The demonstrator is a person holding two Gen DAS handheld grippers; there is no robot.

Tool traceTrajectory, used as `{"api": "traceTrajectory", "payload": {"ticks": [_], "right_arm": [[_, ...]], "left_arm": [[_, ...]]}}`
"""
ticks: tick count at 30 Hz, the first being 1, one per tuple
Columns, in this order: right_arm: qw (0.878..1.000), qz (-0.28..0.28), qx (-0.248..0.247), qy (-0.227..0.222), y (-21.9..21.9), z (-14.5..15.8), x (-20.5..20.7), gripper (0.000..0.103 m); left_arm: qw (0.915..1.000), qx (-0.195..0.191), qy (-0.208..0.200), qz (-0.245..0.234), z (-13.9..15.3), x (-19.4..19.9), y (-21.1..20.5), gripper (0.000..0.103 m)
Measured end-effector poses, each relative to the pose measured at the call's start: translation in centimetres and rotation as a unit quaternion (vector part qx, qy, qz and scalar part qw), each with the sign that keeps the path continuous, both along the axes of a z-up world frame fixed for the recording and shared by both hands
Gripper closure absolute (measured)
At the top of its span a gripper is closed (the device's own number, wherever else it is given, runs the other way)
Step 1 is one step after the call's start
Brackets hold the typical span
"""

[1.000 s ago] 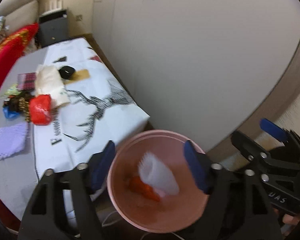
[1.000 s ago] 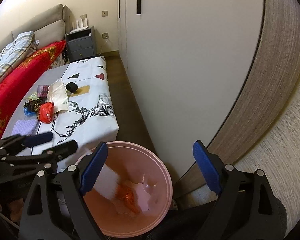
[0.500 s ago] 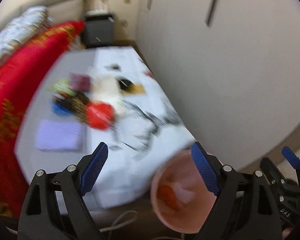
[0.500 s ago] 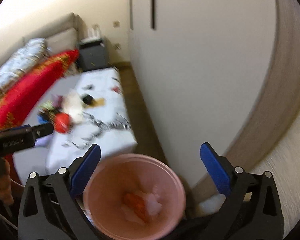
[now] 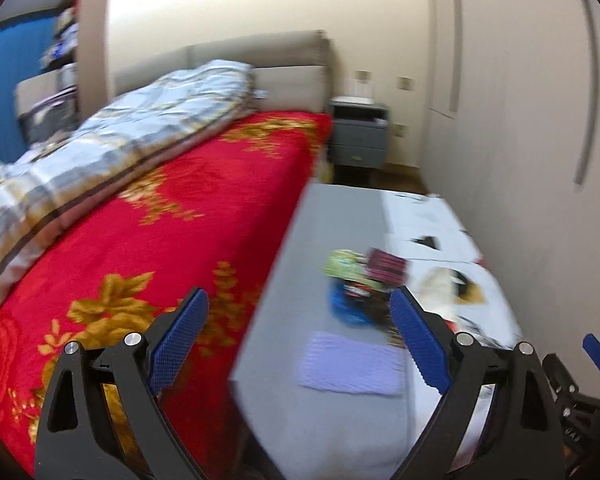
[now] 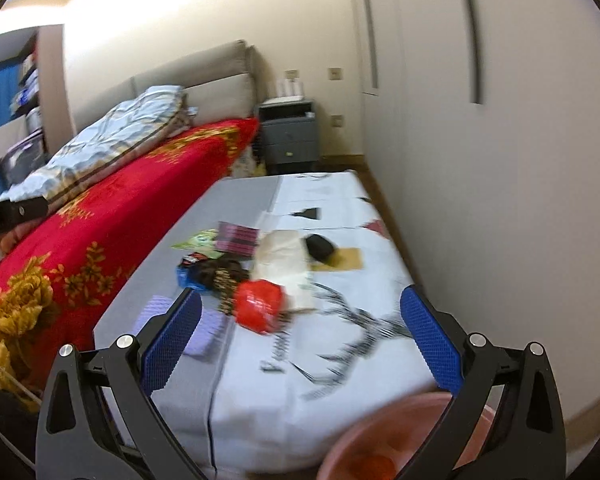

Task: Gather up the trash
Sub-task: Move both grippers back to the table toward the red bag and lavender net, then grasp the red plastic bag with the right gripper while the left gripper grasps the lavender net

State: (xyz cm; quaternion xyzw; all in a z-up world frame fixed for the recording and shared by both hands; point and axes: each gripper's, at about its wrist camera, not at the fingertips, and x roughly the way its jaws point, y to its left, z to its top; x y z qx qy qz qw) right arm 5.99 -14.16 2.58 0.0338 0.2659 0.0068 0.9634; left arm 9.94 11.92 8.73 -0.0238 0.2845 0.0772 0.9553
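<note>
Reaching for trash: left gripper (image 5: 298, 344) and right gripper (image 6: 300, 340) both spread wide, holding nothing; red wrapper (image 6: 259, 306) mid-table (image 6: 260, 392), amid clutter; pink bin (image 6: 364, 454) below table's near right corner; best approached slowly, pinching red wrapper alone

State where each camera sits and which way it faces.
Left wrist: on the left tool, open, facing the red bed and table; right tool at the edge.
Right wrist: on the right tool, open, facing the table over the pink bin.
Both show the red wrapper pile's purple cloth.
</note>
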Motion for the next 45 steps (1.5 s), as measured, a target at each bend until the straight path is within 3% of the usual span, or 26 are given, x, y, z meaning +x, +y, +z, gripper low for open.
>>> {"api": "traceTrajectory", "payload": {"ticks": [3, 6, 10, 19, 24, 26, 37, 45], "right_arm": [[1.000, 0.008, -0.015, 0.011, 2.3, -2.6, 3.2, 0.005], [0.999, 0.004, -0.018, 0.035, 3.5, -5.5, 6.4, 0.005], [0.998, -0.010, -0.034, 0.053, 4.8, -9.1, 10.0, 0.005], [0.996, -0.018, -0.058, 0.065, 5.9, -13.2, 13.1, 0.006], [0.995, -0.009, -0.065, 0.074, 6.2, -13.7, 13.5, 0.014], [0.994, -0.002, -0.067, 0.085, 6.4, -14.0, 13.7, 0.029], [0.998, 0.005, -0.034, 0.051, 5.8, -13.2, 12.7, 0.032], [0.999, 0.002, -0.026, 0.025, 4.7, -8.2, 10.4, 0.032]], "left_arm": [[0.9995, -0.010, 0.011, 0.027, -2.2, 1.5, 1.5, 0.014], [0.9983, -0.023, 0.047, 0.026, -3.5, 3.0, 2.9, 0.014], [0.9970, -0.036, 0.055, 0.040, -4.1, 3.3, 4.1, 0.014], [0.9967, -0.041, 0.068, 0.018, -4.5, 4.0, 4.2, 0.014], [0.9959, -0.051, 0.073, 0.017, -4.7, 4.2, 4.3, 0.014], [0.9957, -0.052, 0.075, 0.018, -4.8, 4.3, 4.3, 0.014], [0.9964, -0.037, 0.073, 0.023, -4.9, 4.2, 4.1, 0.014], [0.9975, -0.032, 0.053, 0.034, -4.4, 3.9, 4.2, 0.014]]}}
